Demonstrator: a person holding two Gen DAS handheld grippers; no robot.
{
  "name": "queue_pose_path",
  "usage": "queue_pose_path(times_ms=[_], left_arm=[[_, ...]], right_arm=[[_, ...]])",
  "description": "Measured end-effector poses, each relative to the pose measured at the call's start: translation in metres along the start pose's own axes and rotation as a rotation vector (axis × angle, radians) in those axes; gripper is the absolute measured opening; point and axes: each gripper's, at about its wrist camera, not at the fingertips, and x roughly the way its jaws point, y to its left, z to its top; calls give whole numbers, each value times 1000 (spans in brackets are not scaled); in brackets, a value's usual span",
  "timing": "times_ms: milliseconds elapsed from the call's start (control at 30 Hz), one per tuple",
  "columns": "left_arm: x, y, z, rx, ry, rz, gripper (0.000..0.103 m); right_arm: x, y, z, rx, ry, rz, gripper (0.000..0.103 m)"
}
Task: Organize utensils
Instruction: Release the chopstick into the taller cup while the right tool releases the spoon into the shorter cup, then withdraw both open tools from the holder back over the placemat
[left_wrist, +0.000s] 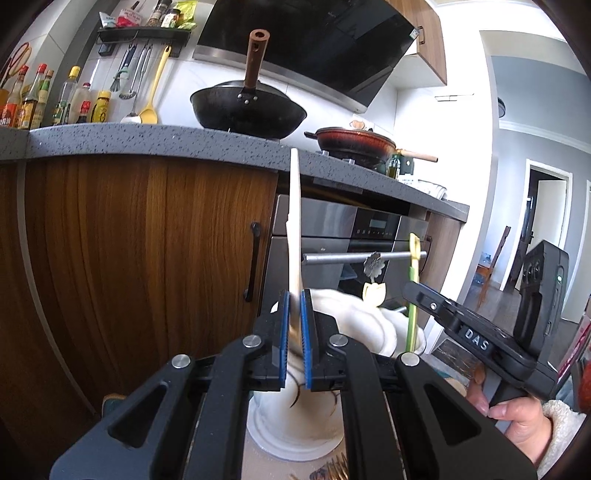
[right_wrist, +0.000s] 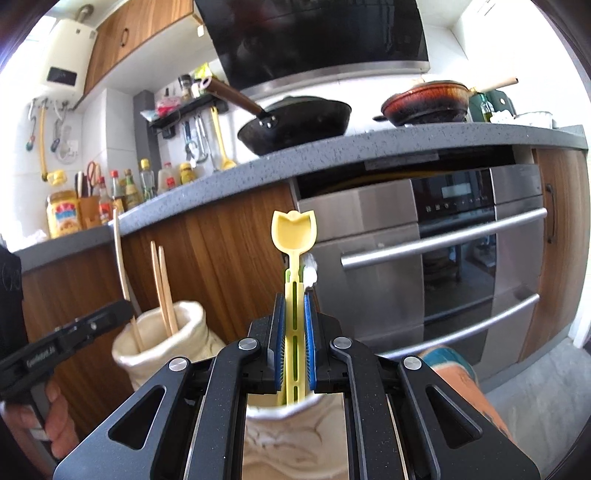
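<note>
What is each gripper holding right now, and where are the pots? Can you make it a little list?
left gripper: shut on a pale flat utensil, upright
right gripper: shut on a yellow tulip spoon, upright
cream holder: two chopsticks standing inside
black wok: on the grey counter
red pot: right of the wok

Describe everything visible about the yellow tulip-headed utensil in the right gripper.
The yellow utensil looks like plastic: a tulip-shaped scoop head on a flat, slotted handle with something green behind it. It stands upright, head up, and the right gripper is shut on its handle between the blue pads. Its lower end dips inside the mouth of a cream ceramic holder directly below. In the left wrist view it appears edge-on.
</note>
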Motion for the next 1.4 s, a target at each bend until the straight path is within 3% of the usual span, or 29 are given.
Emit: queue_pose_path(times_ms=[533,833,900,1033,1100,1200,1400], left_arm=[[-10,2,-5,10,3,15,7],[-7,5,-4,5,6,29,10],[-9,6,-6,-2,-2,40,29],[-18,10,-10,-23,-11,59,38],[-23,13,-13,-35,-16,76,55],[-29,18,-19,-60,-7,81,63],[-36,19,-32,-63,31,122,78]], right_arm=[[1,-5,-11,17,85,-57,11],[-2,-6,-11,23,68,-54,23],[-4,-6,-10,23,61,-57,30],[-13,-3,-9,22,49,-60,42],[-18,-1,-9,24,43,-55,59],[-29,4,-10,12,26,-51,77],[-47,13,-19,-1,44,-37,89]])
